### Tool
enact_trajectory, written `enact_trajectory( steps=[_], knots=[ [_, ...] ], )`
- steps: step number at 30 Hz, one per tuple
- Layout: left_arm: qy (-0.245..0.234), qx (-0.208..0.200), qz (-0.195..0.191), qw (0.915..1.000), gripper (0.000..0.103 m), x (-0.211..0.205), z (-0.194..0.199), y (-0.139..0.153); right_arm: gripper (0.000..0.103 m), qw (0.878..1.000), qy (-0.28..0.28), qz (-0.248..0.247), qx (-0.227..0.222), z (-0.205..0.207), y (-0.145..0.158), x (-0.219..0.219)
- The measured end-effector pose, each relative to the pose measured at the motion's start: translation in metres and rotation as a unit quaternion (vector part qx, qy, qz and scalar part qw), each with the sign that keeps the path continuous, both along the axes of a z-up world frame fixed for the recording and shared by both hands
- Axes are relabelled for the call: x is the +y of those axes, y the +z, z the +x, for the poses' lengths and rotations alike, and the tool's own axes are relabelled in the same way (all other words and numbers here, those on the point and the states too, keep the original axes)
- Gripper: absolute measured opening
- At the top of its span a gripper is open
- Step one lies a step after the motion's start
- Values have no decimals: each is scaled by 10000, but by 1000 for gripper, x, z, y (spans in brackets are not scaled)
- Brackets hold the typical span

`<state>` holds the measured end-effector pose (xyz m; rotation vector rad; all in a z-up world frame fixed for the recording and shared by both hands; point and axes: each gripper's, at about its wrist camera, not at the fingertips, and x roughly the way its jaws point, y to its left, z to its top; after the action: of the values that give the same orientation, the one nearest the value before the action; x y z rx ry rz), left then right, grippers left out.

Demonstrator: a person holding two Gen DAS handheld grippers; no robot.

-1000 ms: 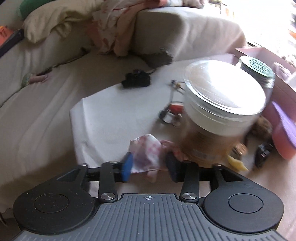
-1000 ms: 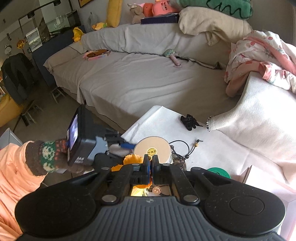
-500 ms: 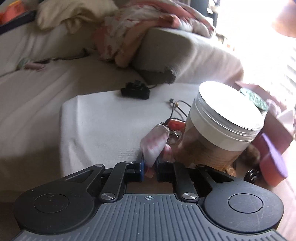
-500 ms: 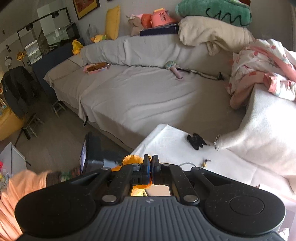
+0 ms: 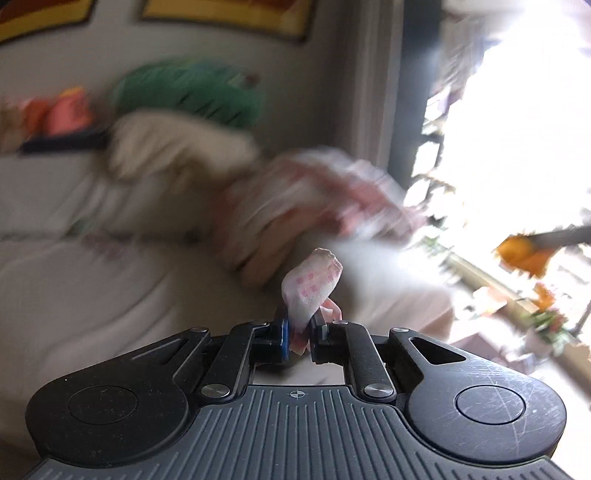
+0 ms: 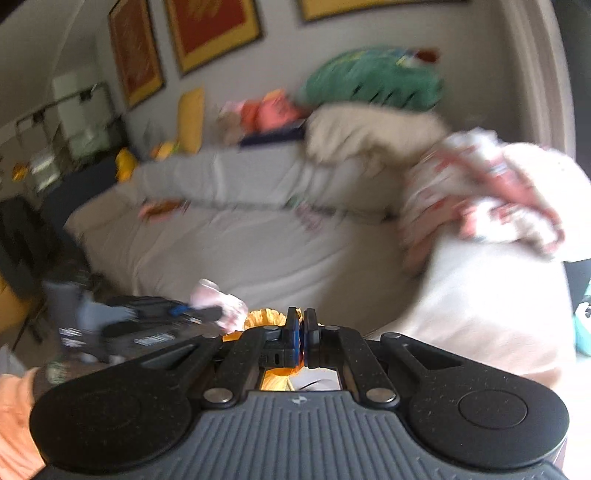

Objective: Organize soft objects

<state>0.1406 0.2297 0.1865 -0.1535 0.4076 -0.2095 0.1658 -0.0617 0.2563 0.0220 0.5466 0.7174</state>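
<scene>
My left gripper [image 5: 300,334] is shut on a small white cloth with pink spots [image 5: 312,286], held up in the air in front of the sofa. The same cloth [image 6: 218,299] and the left gripper [image 6: 173,314] show low on the left of the right wrist view. My right gripper [image 6: 302,338] is shut on a yellow-orange soft thing [image 6: 260,319] that sticks out to the left of its jaws; it also shows at the far right of the left wrist view [image 5: 524,253]. Both views are blurred by motion.
A grey sofa [image 6: 258,243] fills the background, with a green plush [image 6: 373,79], a cream pillow [image 6: 365,136] and a pink-and-white blanket [image 6: 480,192] on its armrest. A bright window [image 5: 517,110] is on the right. Framed pictures [image 6: 210,29] hang on the wall.
Both grippers have risen and tilted up from the table, each carrying its object. The jar and table have left the left wrist view. The left gripper closed on the cloth earlier.
</scene>
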Motion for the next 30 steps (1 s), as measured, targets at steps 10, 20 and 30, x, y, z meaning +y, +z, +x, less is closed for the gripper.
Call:
enact_trajectory(
  steps=[10, 20, 30],
  knots=[
    [-2007, 1883, -1019, 9560, 22, -199, 106, -36, 7, 9877, -1380, 292, 679, 22, -74, -153],
    [-1479, 2292, -799, 9588, 22, -213, 114, -69, 30, 9768, -1498, 386, 1478, 56, -139, -197],
    [-15, 1577, -475, 9863, 22, -67, 100, -38, 39, 9889, -1085, -117, 1011, 33, -103, -133]
  ],
)
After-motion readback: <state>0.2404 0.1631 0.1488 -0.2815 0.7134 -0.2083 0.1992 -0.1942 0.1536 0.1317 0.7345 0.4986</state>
